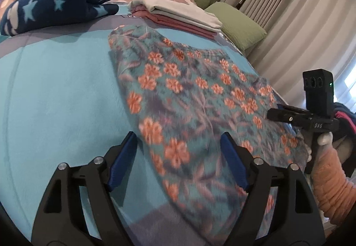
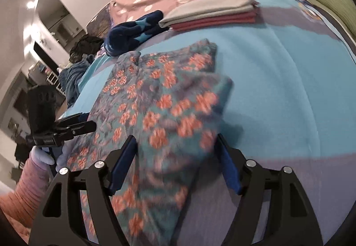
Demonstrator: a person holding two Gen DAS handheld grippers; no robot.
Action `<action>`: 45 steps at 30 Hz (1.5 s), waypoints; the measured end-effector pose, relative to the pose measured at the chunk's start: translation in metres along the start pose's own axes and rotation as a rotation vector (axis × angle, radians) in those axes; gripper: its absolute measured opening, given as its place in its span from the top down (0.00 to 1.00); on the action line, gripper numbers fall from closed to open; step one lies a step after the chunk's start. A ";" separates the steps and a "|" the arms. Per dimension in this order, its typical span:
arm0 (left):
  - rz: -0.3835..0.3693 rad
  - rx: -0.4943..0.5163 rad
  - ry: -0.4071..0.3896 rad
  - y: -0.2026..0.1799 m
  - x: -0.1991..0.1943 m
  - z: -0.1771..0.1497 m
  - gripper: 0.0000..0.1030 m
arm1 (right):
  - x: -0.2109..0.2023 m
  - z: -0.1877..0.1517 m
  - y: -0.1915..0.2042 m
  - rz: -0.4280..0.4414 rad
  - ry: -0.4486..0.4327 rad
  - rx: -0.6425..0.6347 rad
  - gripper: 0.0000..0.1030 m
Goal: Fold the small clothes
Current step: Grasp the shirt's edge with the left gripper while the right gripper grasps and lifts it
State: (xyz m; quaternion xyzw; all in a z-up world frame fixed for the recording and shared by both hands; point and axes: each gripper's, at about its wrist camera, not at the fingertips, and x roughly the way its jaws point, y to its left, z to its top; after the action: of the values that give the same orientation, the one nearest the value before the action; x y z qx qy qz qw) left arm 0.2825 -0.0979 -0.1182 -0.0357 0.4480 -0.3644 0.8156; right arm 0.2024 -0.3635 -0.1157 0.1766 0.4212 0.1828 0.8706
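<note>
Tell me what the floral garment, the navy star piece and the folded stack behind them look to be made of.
Floral garment: soft printed knit, probably cotton; matte, limp, lying in soft folds, though blurred. Navy star piece: looks like fleece or plush; thick, fuzzy, rounded rolls. Folded stack: thin smooth woven or jersey cloth in grey and pink; crisp flat layers. All guesses from look alone.

garment [image 1: 195, 99]: teal, orange flowers | blanket [image 1: 55, 94]: light blue
</note>
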 end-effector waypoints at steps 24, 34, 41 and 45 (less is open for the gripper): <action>-0.070 0.045 0.000 0.011 0.040 0.045 0.24 | 0.051 0.056 -0.017 0.156 0.023 0.006 0.40; 0.044 0.080 -0.014 0.003 0.039 0.041 0.41 | 0.053 0.057 -0.013 0.150 0.048 -0.005 0.64; 0.112 0.099 -0.048 -0.012 0.019 0.038 0.88 | 0.022 0.052 0.026 0.020 -0.016 -0.108 0.84; 0.145 0.177 -0.125 -0.041 -0.019 0.033 0.89 | -0.021 0.046 0.058 0.021 -0.119 -0.188 0.84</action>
State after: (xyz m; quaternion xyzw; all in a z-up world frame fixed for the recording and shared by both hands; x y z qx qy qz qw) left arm 0.2776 -0.1252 -0.0693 0.0464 0.3640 -0.3395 0.8661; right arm 0.2170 -0.3297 -0.0475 0.1092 0.3479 0.2197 0.9049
